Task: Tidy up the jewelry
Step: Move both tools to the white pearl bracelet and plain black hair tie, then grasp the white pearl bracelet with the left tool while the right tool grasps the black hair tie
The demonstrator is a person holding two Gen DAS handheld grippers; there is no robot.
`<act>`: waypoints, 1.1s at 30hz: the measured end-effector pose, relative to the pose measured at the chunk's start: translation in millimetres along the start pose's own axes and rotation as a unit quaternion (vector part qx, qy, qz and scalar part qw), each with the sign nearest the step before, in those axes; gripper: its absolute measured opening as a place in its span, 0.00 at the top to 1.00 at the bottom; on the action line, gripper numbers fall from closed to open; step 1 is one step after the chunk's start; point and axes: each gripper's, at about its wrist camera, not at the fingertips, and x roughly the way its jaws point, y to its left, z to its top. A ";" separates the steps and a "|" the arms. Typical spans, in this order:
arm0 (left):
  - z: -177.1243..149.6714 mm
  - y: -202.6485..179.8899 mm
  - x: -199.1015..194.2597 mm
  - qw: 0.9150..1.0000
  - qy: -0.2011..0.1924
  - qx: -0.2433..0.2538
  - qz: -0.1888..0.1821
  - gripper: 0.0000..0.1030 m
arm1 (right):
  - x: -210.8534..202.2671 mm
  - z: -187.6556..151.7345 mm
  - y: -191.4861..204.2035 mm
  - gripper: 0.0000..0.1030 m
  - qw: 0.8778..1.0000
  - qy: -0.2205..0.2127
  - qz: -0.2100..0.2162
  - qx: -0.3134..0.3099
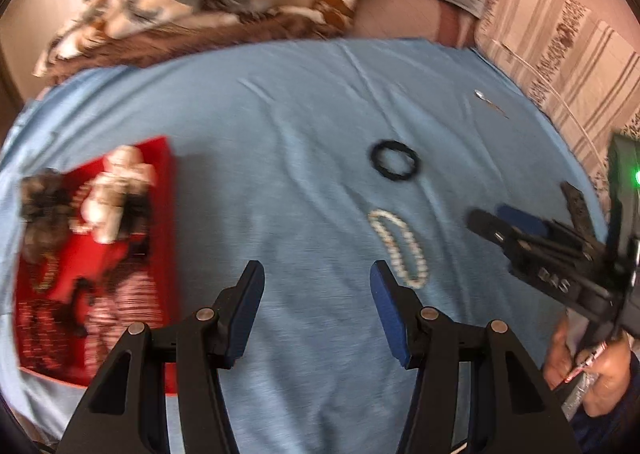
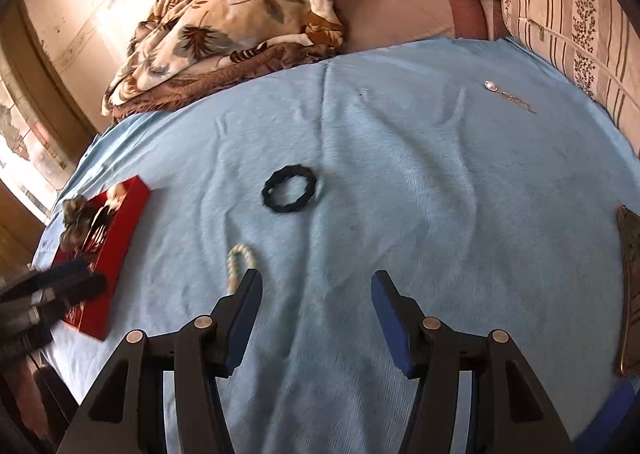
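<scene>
Both claws hang over a light blue cloth [image 2: 400, 182] spread on a bed. Left claw [image 1: 316, 274] has its blue pads apart with nothing between them. Right claw [image 2: 316, 282] is the same, pads apart and holding nothing. On its black side, seen from the left camera, are pale letters too blurry to read.

A white pearl bead loop [image 1: 400, 250] lies on the cloth just past the left claw's right finger. A little farther is a black ring-shaped hair tie [image 2: 290, 191]. A red open box [image 1: 164, 214] full of jewelry sits on the left. Far off lies a shiny silver pendant on a thin chain [image 2: 490, 86]. Beyond it is a leaf-print blanket [image 2: 240, 14].
</scene>
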 end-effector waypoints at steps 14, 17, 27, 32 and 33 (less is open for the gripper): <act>13.4 -32.2 76.8 0.997 0.048 -0.019 -0.064 0.70 | 65.8 50.8 1.3 0.41 0.999 0.021 0.004 -0.038; 13.8 -31.7 79.3 0.997 0.042 -0.022 -0.063 0.70 | 80.4 54.1 4.8 0.41 0.998 0.029 0.002 -0.048; 6.9 -44.0 78.4 1.000 0.014 -0.004 -0.013 0.95 | 97.5 58.9 18.0 0.78 0.994 0.016 -0.056 -0.094; 2.2 -19.7 61.2 0.999 0.019 -0.034 -0.030 0.95 | 85.0 56.1 7.4 0.91 0.996 0.021 -0.039 -0.071; -0.4 -16.9 57.4 0.999 0.017 -0.035 -0.031 0.95 | 81.6 54.4 5.7 0.91 0.997 0.021 -0.037 -0.067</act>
